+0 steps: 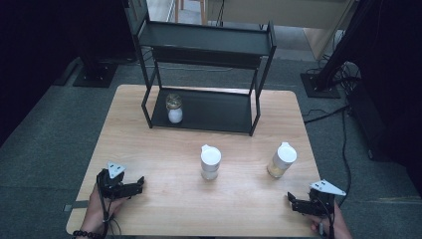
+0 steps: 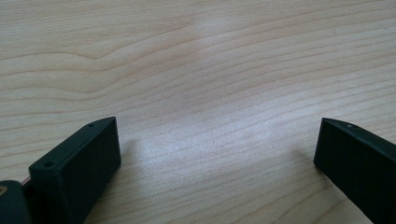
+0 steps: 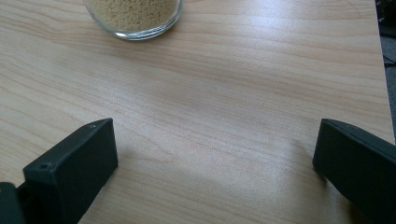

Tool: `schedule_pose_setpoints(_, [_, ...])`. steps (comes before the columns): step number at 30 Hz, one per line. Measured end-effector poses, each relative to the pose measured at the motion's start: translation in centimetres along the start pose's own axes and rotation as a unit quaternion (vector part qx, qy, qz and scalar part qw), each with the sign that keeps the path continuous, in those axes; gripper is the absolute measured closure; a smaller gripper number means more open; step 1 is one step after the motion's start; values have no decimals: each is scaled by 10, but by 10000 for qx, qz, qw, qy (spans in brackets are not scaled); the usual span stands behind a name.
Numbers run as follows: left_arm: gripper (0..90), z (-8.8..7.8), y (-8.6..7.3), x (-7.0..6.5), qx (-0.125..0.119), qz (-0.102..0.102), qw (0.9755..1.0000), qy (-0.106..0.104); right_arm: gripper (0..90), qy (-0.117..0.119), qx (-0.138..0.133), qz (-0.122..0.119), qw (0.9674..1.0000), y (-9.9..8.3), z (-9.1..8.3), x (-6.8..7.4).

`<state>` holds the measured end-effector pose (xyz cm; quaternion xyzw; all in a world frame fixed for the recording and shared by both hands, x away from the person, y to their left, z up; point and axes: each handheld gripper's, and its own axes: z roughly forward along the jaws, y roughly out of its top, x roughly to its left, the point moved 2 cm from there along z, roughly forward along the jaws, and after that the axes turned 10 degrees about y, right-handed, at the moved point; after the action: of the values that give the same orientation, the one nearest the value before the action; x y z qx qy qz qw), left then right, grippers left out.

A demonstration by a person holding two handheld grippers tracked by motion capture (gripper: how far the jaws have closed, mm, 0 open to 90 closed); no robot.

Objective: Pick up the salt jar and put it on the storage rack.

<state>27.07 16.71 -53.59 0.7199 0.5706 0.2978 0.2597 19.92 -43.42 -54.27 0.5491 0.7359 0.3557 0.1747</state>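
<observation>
Two white-lidded glass jars stand on the wooden table [image 1: 159, 149]: one mid-table [image 1: 210, 162] with pale contents, one to the right [image 1: 282, 160] holding yellowish grains. A third jar [image 1: 174, 108], gold-lidded with white contents, sits on the lower shelf of a black rack [image 1: 204, 42]. My left gripper [image 1: 135, 187] rests at the near left corner, open, with bare wood between its jaws [image 2: 217, 144]. My right gripper [image 1: 293, 201] is at the near right edge, open and empty [image 3: 215, 144]. The grain jar's base [image 3: 133, 14] shows ahead of it, well apart.
The two-tier rack stands at the table's back edge, its upper shelf bare. Grey carpet surrounds the table, with cables [image 1: 343, 144] and stand bases [image 1: 94, 74] on the floor. The table's right edge [image 3: 384, 70] lies close to my right gripper.
</observation>
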Motion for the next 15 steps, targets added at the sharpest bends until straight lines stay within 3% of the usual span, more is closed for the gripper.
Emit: schedule_pose_setpoints(15, [6,-8,-10,12,9,-54,10000,43,0,3,1,0,10000,0,0,0])
